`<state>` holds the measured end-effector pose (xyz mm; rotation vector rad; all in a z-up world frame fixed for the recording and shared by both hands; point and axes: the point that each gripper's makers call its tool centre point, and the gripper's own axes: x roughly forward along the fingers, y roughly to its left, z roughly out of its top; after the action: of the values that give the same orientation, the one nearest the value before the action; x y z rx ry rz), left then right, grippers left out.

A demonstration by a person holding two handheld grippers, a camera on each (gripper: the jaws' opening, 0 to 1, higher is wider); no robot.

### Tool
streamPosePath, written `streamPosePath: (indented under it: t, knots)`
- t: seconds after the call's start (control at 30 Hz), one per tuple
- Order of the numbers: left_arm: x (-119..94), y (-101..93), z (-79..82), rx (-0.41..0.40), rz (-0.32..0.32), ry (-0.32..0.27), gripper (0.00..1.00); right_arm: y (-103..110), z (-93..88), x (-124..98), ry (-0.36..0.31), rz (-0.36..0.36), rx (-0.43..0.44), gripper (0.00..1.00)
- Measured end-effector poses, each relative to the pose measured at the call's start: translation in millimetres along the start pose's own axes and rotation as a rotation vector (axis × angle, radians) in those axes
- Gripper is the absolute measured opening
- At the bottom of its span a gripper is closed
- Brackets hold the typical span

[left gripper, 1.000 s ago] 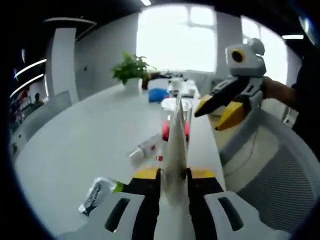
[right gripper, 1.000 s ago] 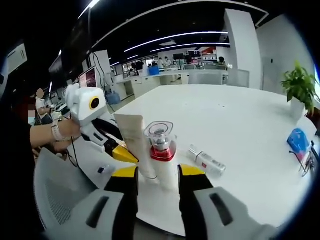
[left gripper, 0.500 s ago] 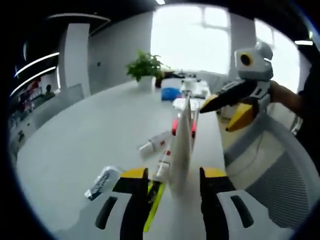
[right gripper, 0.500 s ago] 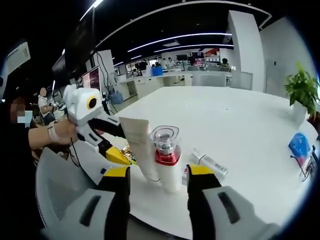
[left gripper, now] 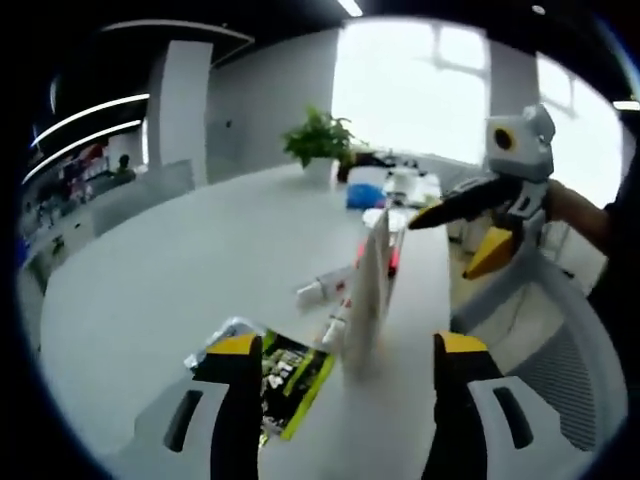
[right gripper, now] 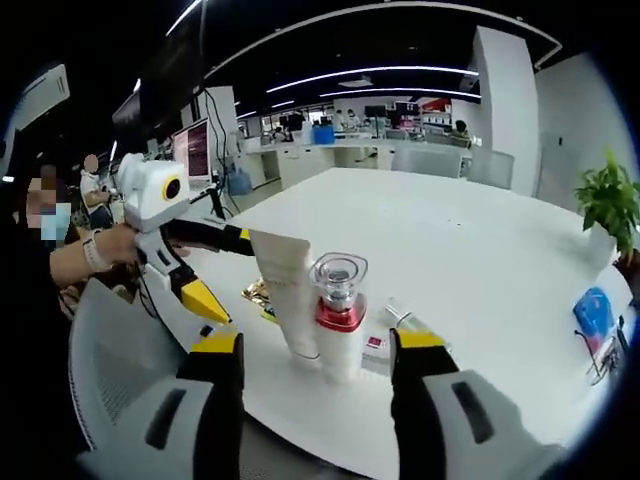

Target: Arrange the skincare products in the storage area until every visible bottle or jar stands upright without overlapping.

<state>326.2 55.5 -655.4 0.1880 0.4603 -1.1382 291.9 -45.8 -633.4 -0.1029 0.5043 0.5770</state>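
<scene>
1. My left gripper (left gripper: 345, 375) has its jaws spread wide and holds nothing; a white squeeze tube (left gripper: 368, 292) stands upright on its cap between them, just beyond the tips.
2. My right gripper (right gripper: 318, 362) is likewise spread and empty, with the pump bottle (right gripper: 339, 318), clear cap over a red collar, standing upright between its jaws.
3. The tube and bottle stand side by side near the edge of the white table (right gripper: 470, 250).
4. A green-and-yellow sachet (left gripper: 285, 372) lies flat left of the tube.
5. A small white tube (left gripper: 322, 290) lies on its side farther back.
6. A potted plant (left gripper: 320, 142) stands at the far end.
</scene>
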Motion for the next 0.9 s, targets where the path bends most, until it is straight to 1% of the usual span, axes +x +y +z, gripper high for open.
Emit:
streamPosePath:
  t: [0.2,0.23,0.27,0.33,0.4,0.47,0.6,0.67,0.7,0.77,0.8,0.9]
  knots:
    - [-13,-1.0,-3.8,-0.016,0.031,0.009,0.8,4,0.6,-1,0.01,0.01,-0.038,0.7]
    - [-16,-0.5,-5.3,-0.015,0.042,0.013,0.82,7,-0.2,-2,0.017,0.021,-0.045,0.71]
    - [-18,-0.8,-6.7,-0.013,0.045,0.017,0.82,9,-0.7,-2,0.021,0.032,-0.052,0.73]
    - [-22,-2.3,-9.1,-0.013,0.046,0.023,0.81,10,-1.2,-2,0.025,0.025,-0.067,0.74]
    - [-26,-1.4,-10.5,-0.018,0.066,0.025,0.84,10,-2.3,-3,0.034,0.017,-0.075,0.77]
    - [-30,-2.2,-11.3,-0.02,0.075,0.024,0.86,12,-2.8,-4,0.036,0.022,-0.085,0.78]
    - [-39,-3.5,-12.7,-0.029,0.095,0.02,0.89,13,-3.3,-7,0.036,0.023,-0.101,0.84]
    - [-43,-3.1,-13.3,-0.032,0.11,0.018,0.89,13,-3.8,-8,0.041,0.024,-0.114,0.86]
    - [-46,-1.8,-13.9,-0.048,0.128,0.017,0.9,13,-4.0,-8,0.043,0.028,-0.121,0.87]
    - [-50,-2.6,-14.3,-0.039,0.13,0.015,0.91,14,-3.8,-10,0.047,0.032,-0.134,0.87]
    - [-52,-2.1,-16.2,-0.044,0.137,0.025,0.92,15,-3.3,-10,0.046,0.034,-0.139,0.88]
    - [-58,2.1,-19.7,-0.051,0.169,0.029,0.97,17,-3.9,-11,0.055,0.047,-0.151,0.9]
